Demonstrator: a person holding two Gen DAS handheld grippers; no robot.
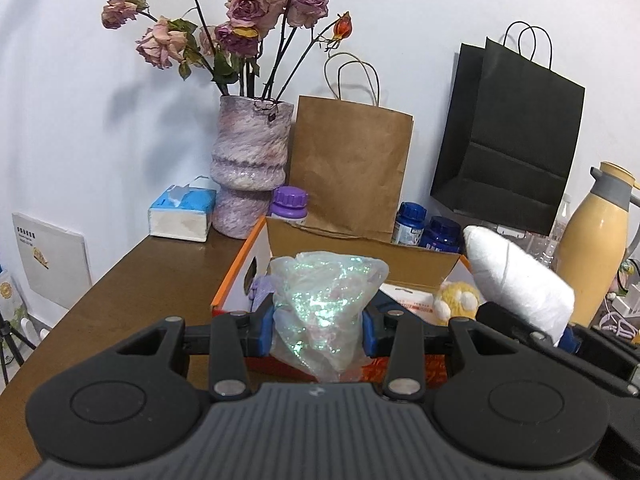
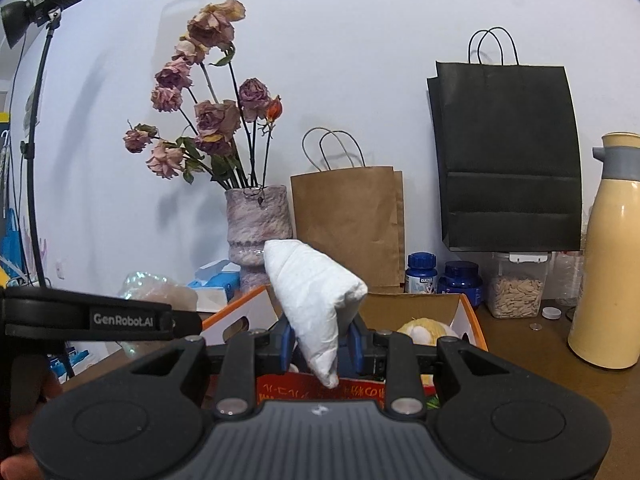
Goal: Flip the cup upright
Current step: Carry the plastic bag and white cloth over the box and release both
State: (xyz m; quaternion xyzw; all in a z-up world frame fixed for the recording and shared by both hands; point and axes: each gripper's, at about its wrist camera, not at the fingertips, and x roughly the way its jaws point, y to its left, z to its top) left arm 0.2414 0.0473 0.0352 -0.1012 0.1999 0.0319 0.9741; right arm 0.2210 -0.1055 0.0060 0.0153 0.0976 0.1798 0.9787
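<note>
No cup shows clearly in either view. My left gripper (image 1: 318, 330) is shut on a crinkled iridescent plastic bag (image 1: 324, 304), its blue pads pressing both sides. The bag is lifted above an orange-and-white cardboard box (image 1: 240, 268). My right gripper (image 2: 320, 344) is shut on a white wrapped bundle (image 2: 316, 296) that sticks up and leans left. In the left wrist view the same white bundle (image 1: 520, 276) appears at the right. In the right wrist view the iridescent bag (image 2: 152, 288) peeks over the left gripper's black body (image 2: 120, 320).
The box (image 2: 464, 312) holds a yellow plush toy (image 1: 456, 300). Behind it stand a mottled vase (image 1: 250, 168) of dried roses, a brown paper bag (image 1: 352, 168), a black bag (image 1: 512, 136), blue bottles (image 1: 440, 232), a tissue box (image 1: 182, 216) and a yellow jug (image 2: 608, 252) on the wooden table (image 1: 120, 292).
</note>
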